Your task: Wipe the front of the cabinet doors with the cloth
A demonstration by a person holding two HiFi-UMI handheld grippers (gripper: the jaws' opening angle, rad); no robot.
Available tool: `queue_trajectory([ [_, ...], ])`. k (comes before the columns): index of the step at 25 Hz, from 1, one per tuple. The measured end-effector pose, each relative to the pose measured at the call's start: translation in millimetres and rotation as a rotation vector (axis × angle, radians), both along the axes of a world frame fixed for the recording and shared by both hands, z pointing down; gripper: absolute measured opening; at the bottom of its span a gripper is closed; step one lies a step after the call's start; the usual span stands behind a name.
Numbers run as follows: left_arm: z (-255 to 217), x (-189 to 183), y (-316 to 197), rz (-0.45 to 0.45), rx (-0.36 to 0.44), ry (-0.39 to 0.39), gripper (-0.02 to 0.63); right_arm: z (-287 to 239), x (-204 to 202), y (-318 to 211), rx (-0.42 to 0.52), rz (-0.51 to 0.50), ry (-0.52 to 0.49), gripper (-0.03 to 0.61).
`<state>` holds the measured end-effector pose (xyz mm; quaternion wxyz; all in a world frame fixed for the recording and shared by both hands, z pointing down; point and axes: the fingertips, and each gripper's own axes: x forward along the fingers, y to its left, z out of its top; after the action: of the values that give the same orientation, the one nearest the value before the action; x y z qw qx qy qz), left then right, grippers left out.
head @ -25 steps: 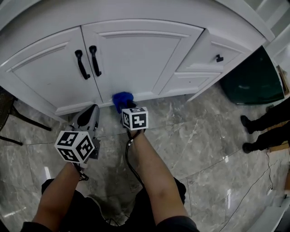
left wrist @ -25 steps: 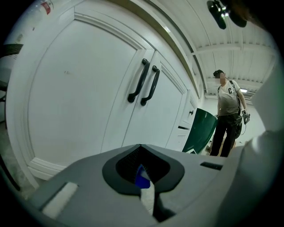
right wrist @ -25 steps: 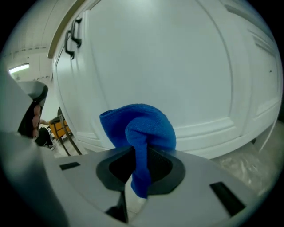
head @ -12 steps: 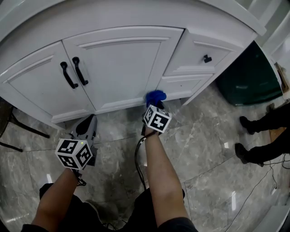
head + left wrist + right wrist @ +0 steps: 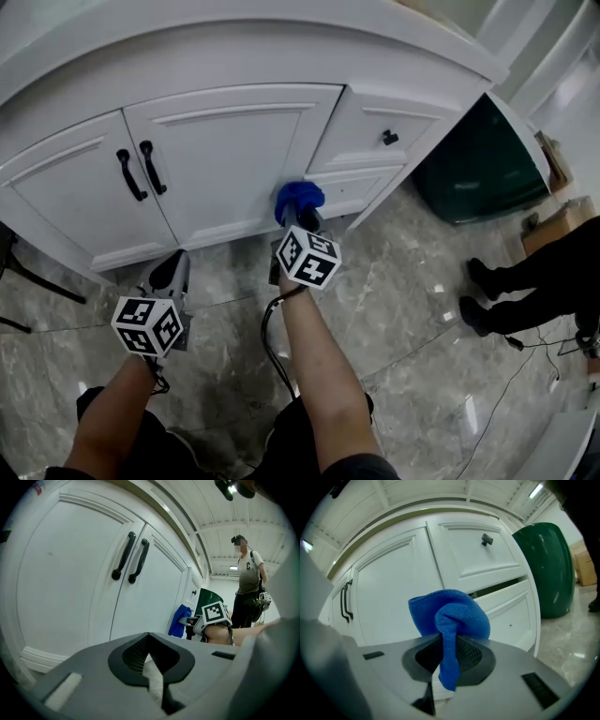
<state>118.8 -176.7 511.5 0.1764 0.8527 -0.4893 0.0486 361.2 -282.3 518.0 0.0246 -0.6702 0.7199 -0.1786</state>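
Observation:
The blue cloth [image 5: 298,199] is bunched in my right gripper [image 5: 298,221], which is shut on it. It sits against the low right edge of the right cabinet door [image 5: 234,150], where the door meets the lower drawer front [image 5: 361,183]. In the right gripper view the cloth [image 5: 450,618] bulges out of the gripper [image 5: 447,644] before the white panels. My left gripper [image 5: 167,278] hangs low by the foot of the left door [image 5: 66,187], shut and empty [image 5: 147,656]. Two black handles [image 5: 141,169] mark the doors' meeting edge.
A dark green bin [image 5: 478,159] stands right of the cabinet. A person's legs [image 5: 525,281] and a cardboard box [image 5: 553,225] are at the far right, with a cable [image 5: 506,375] across the marble floor. Another person [image 5: 247,583] stands beyond. The upper drawer has a black knob [image 5: 388,138].
My right gripper has carried the cloth rightwards along the foot of the right door to its right edge and a little upward. The left gripper has stayed low.

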Motion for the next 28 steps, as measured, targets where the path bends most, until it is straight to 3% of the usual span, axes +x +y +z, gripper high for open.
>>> queue_trajectory([
  [4,-6,-9,0,0.009,0.032,-0.016,-0.002,-18,-3,17,-0.003,0.061,-0.033,0.052],
  [7,-14,-22,-6,-0.007,0.067,-0.036,-0.001,-40,-34,32,-0.002,0.028,-0.059,0.051],
  [13,-30,-37,-8,-0.015,0.037,0.092,-0.002,-47,-159,94,-0.036,-0.332,-0.087,0.052],
  [16,-34,-45,-5,-0.008,0.037,0.101,-0.002,-61,-210,118,0.059,-0.511,0.003,0.052],
  [19,-37,-56,-2,-0.027,0.040,0.111,-0.002,-97,-240,138,0.213,-0.622,0.117,0.051],
  [22,-41,-60,0,-0.046,0.053,0.114,-0.002,-125,-249,157,0.313,-0.658,0.180,0.051],
  [28,-39,-62,1,-0.055,0.060,0.085,-0.002,-150,-253,171,0.384,-0.685,0.192,0.051],
])
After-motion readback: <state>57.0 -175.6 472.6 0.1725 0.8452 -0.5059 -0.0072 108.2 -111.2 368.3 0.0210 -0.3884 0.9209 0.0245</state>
